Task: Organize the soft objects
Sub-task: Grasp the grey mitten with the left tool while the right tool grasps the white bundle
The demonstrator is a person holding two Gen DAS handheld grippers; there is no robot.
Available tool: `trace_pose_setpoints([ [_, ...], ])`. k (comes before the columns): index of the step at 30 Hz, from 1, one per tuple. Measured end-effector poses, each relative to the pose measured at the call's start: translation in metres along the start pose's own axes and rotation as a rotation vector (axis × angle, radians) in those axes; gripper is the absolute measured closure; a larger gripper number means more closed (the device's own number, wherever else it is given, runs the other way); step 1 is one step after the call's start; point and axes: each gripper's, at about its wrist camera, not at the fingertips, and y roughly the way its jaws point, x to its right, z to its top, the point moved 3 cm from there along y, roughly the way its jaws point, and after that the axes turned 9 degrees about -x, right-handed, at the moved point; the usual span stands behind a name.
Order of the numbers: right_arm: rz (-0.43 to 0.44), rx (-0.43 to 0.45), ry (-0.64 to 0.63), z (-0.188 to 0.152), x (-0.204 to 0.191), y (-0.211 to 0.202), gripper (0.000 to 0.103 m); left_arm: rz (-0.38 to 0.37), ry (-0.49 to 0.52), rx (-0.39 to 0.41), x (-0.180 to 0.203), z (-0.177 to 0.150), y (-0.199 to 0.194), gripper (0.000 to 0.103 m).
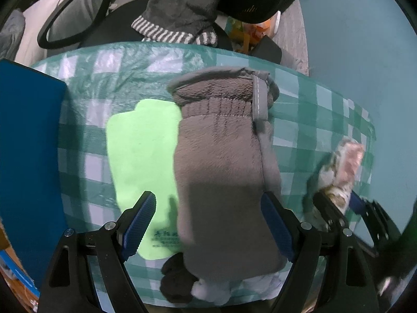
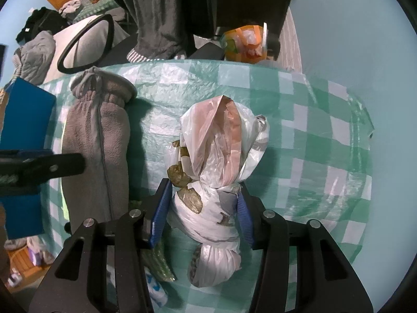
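Note:
A grey fleece glove (image 1: 221, 172) lies lengthwise on the green checked tablecloth (image 1: 312, 114), cuff pointing away. My left gripper (image 1: 208, 224) is open, its blue pads on either side of the glove's lower part. A light green cloth (image 1: 143, 156) lies flat under the glove's left side. A dark soft item (image 1: 174, 284) sits at the glove's near end. My right gripper (image 2: 202, 208) is shut on a knotted white plastic bag bundle (image 2: 216, 167) and also shows in the left wrist view (image 1: 344, 206). The glove (image 2: 96, 156) lies left of the bundle.
A blue box (image 1: 28, 151) stands at the table's left edge. A person in grey fleece trousers (image 2: 159, 13) stands behind the table. An orange bag (image 2: 245, 43) and a chair (image 2: 83, 44) sit beyond the far edge. The pale floor (image 1: 365, 39) lies to the right.

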Motion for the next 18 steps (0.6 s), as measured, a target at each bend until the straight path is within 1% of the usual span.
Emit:
trace_pose_setpoints([
  [4,0.007,0.002,0.003,-0.001,0.004,-0.002,0.055,0.009,-0.03,-0.021,0.006,0.008,0.01,0.019],
  [11,0.015,-0.009,0.003,-0.007,0.009,-0.001,0.055,0.059,-0.033,-0.046,0.014,0.018,0.023,0.019],
  [13,0.02,-0.012,0.004,-0.008,0.012,-0.001,0.055,0.056,-0.049,-0.054,0.014,0.019,0.026,0.019],
  [15,0.023,-0.012,0.004,-0.009,0.013,-0.001,0.055,0.042,-0.072,-0.041,0.011,0.02,0.026,0.02],
  [17,0.024,-0.012,0.0,-0.01,0.014,-0.002,0.055,0.012,-0.098,-0.033,0.009,0.019,0.025,0.032],
  [18,0.025,-0.012,-0.003,-0.011,0.014,-0.002,0.055,-0.001,-0.104,-0.035,0.009,0.018,0.026,0.046],
])
